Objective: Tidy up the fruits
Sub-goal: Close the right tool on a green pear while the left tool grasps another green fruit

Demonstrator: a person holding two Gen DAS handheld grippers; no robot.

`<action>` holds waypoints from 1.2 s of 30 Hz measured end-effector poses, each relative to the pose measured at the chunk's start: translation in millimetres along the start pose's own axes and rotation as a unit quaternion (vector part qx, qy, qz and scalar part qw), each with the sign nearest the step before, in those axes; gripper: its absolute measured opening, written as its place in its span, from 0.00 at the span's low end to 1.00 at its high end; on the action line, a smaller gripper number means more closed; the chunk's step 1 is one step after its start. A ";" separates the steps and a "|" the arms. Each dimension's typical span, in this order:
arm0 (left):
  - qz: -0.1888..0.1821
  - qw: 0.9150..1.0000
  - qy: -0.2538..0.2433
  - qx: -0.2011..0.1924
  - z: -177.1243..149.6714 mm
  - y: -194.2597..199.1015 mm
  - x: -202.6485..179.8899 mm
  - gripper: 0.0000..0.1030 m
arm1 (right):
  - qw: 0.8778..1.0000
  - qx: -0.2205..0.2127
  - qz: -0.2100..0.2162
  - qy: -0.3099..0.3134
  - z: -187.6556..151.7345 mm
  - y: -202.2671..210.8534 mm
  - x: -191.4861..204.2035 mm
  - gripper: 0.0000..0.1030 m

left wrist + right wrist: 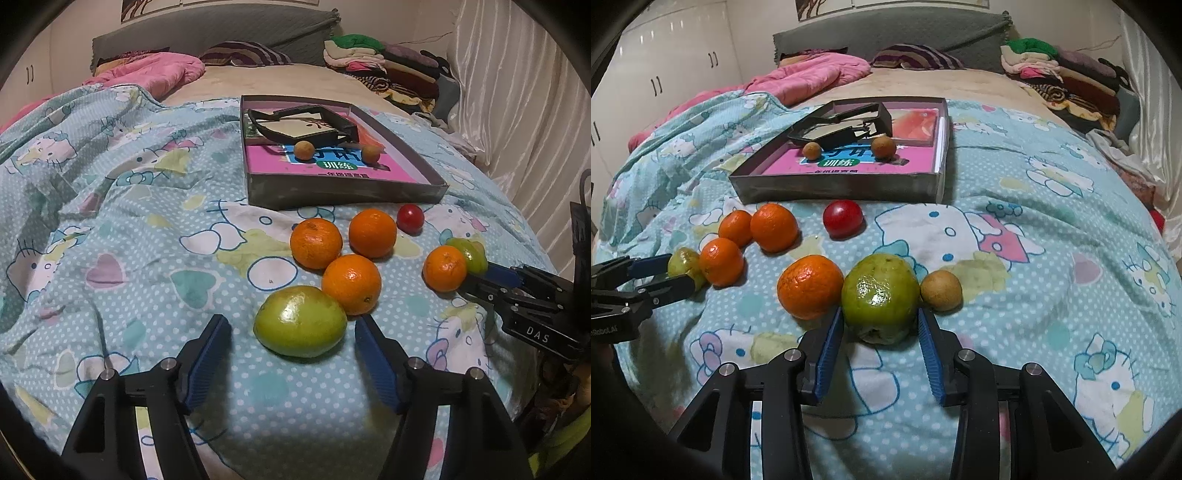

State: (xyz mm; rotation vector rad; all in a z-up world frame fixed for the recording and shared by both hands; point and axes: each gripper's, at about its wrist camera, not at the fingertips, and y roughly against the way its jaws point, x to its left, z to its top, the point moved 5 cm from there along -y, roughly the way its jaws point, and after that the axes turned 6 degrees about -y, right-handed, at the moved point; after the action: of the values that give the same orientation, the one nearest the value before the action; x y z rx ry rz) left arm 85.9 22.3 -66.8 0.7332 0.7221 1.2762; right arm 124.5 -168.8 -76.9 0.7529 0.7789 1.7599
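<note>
2 small brown fruits (812, 150) (883, 147), longan-like, already lie in the shallow cardboard box (834, 188), on a pink book (857, 166) and just beside a black frame (842, 125). That looks like all the sorting done so far, if the box is where the fruit belongs, which I am only guessing.

Everything else sits on the Hello Kitty quilt (147, 258) in front of the box:
- 4 oranges (316, 243) (372, 232) (351, 283) (444, 267) in a loose cluster
- 1 small red fruit (410, 218) near the box wall
- 1 more brown fruit (940, 290)
- 2 green fruits

The left claw (292, 321) is spread wide around the left green fruit (301, 321). There is a clear gap on one side, so nothing is gripped, and the fruit rests on the quilt touching an orange.

The right claw (879, 314) straddles the right green fruit (881, 295), which sits between an orange and the brown fruit. Its blue pads (831, 343) lie right at the fruit's sides, and I cannot tell whether they press it. The fruit seems to be down on the quilt.

By my count 8 pieces remain, so the job is barely begun, with the 2 green ones apparently next
</note>
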 end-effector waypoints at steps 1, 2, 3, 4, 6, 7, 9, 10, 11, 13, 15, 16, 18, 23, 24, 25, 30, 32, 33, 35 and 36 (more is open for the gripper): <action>-0.001 1.000 0.001 0.000 0.2 -0.8 0.3 0.69 | 1.000 0.000 0.001 0.001 1.1 -1.1 0.3 0.42; -0.001 1.000 0.002 0.000 0.4 -1.6 0.6 0.68 | 1.000 0.001 0.002 0.003 2.1 -2.1 0.5 0.43; -0.001 1.000 0.003 0.000 0.6 -2.4 1.1 0.68 | 1.000 0.001 0.002 0.006 2.9 -3.0 0.7 0.44; -0.001 1.000 0.003 0.000 0.9 -3.0 1.4 0.68 | 1.000 0.002 0.000 0.009 3.9 -4.5 1.0 0.44; -0.001 1.000 0.004 0.000 1.3 -4.2 2.2 0.67 | 1.000 0.003 -0.002 0.012 5.1 -7.4 1.2 0.45; -0.001 1.000 0.004 0.000 1.4 -4.5 2.4 0.67 | 1.000 0.003 -0.002 0.013 6.1 -8.9 1.0 0.45; -0.001 1.000 0.005 -0.001 2.1 -5.6 2.9 0.66 | 1.000 0.004 -0.004 0.014 8.1 -11.7 0.7 0.45; -0.001 1.000 0.006 0.000 2.4 -6.3 3.3 0.66 | 1.000 0.003 -0.005 0.015 9.6 -13.0 0.5 0.45; -0.001 1.000 0.007 -0.001 2.8 -6.9 3.5 0.66 | 1.000 0.003 -0.006 0.016 10.5 -13.9 0.2 0.44; 0.000 1.000 0.006 -0.001 3.7 -8.1 4.2 0.65 | 1.000 0.000 -0.006 0.017 12.5 -15.1 -0.4 0.44; -0.001 1.000 0.007 -0.003 4.6 -9.0 4.3 0.65 | 1.000 -0.004 -0.004 0.015 13.8 -15.9 -0.9 0.43; -0.002 1.000 0.007 -0.004 5.1 -9.6 4.5 0.63 | 1.000 -0.005 -0.004 0.015 14.2 -15.8 -1.0 0.43; -0.007 1.000 0.008 -0.004 5.5 -10.5 4.2 0.61 | 1.000 -0.008 -0.003 0.017 14.1 -15.3 -1.0 0.43; -0.030 0.999 0.019 -0.004 6.7 -12.4 4.5 0.52 | 1.000 -0.016 0.006 0.011 13.9 -12.1 -2.1 0.43; -0.032 0.999 0.020 -0.004 6.8 -12.3 4.5 0.52 | 1.000 -0.018 0.008 0.010 13.8 -10.8 -2.1 0.43; -0.034 0.999 0.021 -0.004 6.6 -11.9 4.8 0.52 | 1.000 -0.021 0.011 0.009 13.7 -9.2 -2.0 0.43; -0.037 0.999 0.024 -0.005 7.6 -5.9 5.0 0.51 | 0.999 -0.028 0.021 0.004 12.0 -3.3 -1.0 0.43; -0.035 0.999 0.022 -0.006 8.5 -2.6 4.3 0.51 | 0.999 -0.032 0.024 0.001 11.9 -1.0 -1.1 0.43; -0.036 0.999 0.023 -0.006 8.5 -1.6 4.6 0.51 | 0.999 -0.034 0.025 0.000 12.1 0.0 -1.2 0.43; -0.037 0.999 0.026 -0.006 8.5 0.6 5.3 0.51 | 0.999 -0.038 0.028 -0.003 12.6 2.7 -1.6 0.43; -0.037 0.999 0.026 -0.006 9.2 1.4 5.8 0.51 | 0.999 -0.040 0.029 -0.004 12.9 3.5 -2.1 0.43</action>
State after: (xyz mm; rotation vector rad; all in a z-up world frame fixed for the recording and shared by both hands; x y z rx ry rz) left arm 93.4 27.5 -60.7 0.6589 0.7772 1.2351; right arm 133.4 -169.7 -66.7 0.7354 0.6843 1.8287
